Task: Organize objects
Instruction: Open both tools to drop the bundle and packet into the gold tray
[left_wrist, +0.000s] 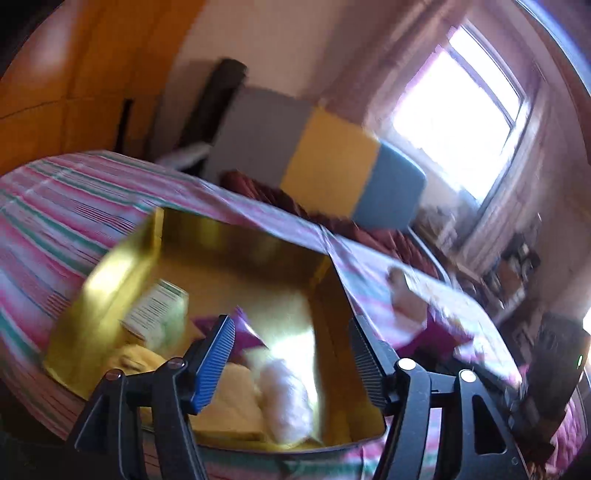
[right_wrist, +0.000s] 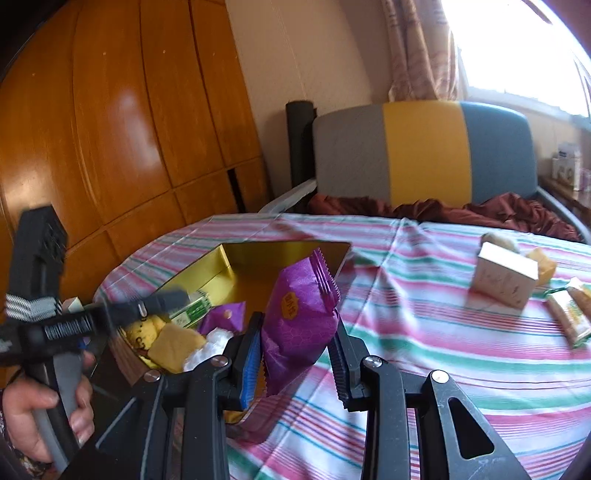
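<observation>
An open gold box (right_wrist: 258, 258) stands on the striped tablecloth (right_wrist: 424, 350). Inside lie a green-and-white small carton (right_wrist: 195, 306), a purple packet (right_wrist: 221, 317), yellow wrapped pieces (right_wrist: 173, 343) and a white packet (right_wrist: 210, 343). My right gripper (right_wrist: 295, 354) is shut on another purple packet (right_wrist: 299, 317), held upright beside the box's near right corner. My left gripper (left_wrist: 291, 360) hangs open over the gold box (left_wrist: 236, 236) with nothing between its pads; the white packet (left_wrist: 284, 398) lies below it. The left wrist view is blurred. A hand (right_wrist: 37, 406) holds the left gripper's handle.
On the cloth to the right sit a white carton (right_wrist: 504, 278), a yellow piece (right_wrist: 543, 266) behind it and wrapped bars (right_wrist: 569, 314). A grey, yellow and blue chair (right_wrist: 424, 151) with a dark red cloth (right_wrist: 443, 210) stands behind the table. A wooden wardrobe (right_wrist: 110, 110) fills the left.
</observation>
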